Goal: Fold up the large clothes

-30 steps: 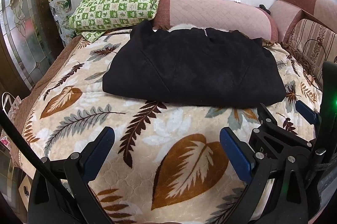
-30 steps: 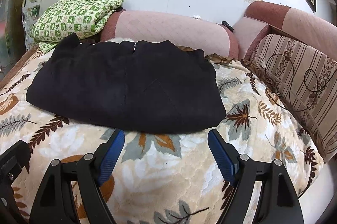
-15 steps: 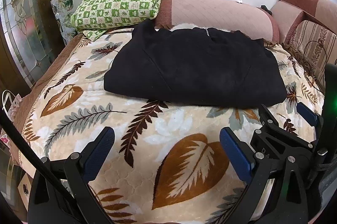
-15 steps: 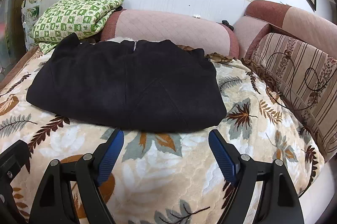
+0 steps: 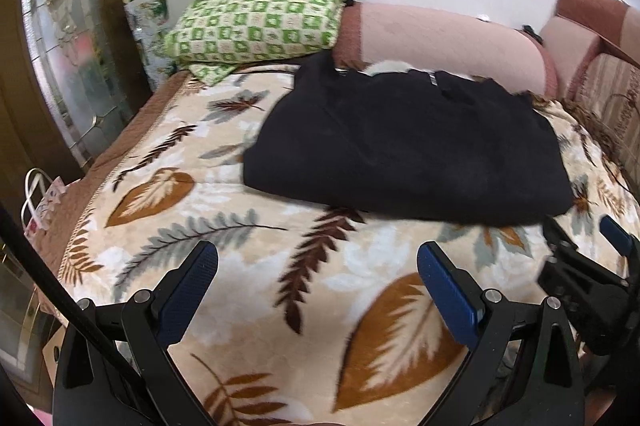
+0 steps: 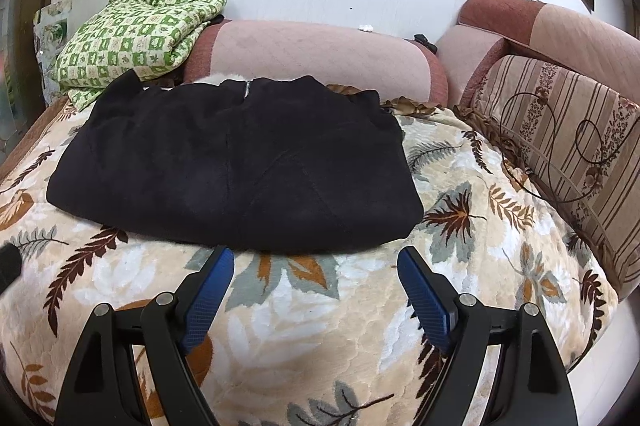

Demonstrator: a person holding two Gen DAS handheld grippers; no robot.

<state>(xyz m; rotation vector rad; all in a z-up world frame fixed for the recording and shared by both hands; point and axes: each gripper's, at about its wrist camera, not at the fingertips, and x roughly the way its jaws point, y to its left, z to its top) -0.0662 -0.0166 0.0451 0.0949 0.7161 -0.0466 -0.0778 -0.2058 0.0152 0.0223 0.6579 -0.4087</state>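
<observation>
The black garment [image 6: 236,161] lies folded into a broad rectangle on the leaf-patterned blanket [image 6: 320,326] of the bed, its far edge against the pink bolster [image 6: 320,53]. A green checked quilt [image 5: 256,17] sits beyond its left corner. The left gripper [image 5: 318,290] and the right gripper [image 6: 316,290] both hover over bare blanket just short of the garment's near edge, jaws spread wide, nothing between them.

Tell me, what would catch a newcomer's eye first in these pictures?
A dark folded garment lies in the middle of a leaf-patterned blanket. A green checkered quilt is piled behind it on the left, by the wall. Up close, each view shows an open, empty claw with blue pads: left claw, right claw.
</observation>
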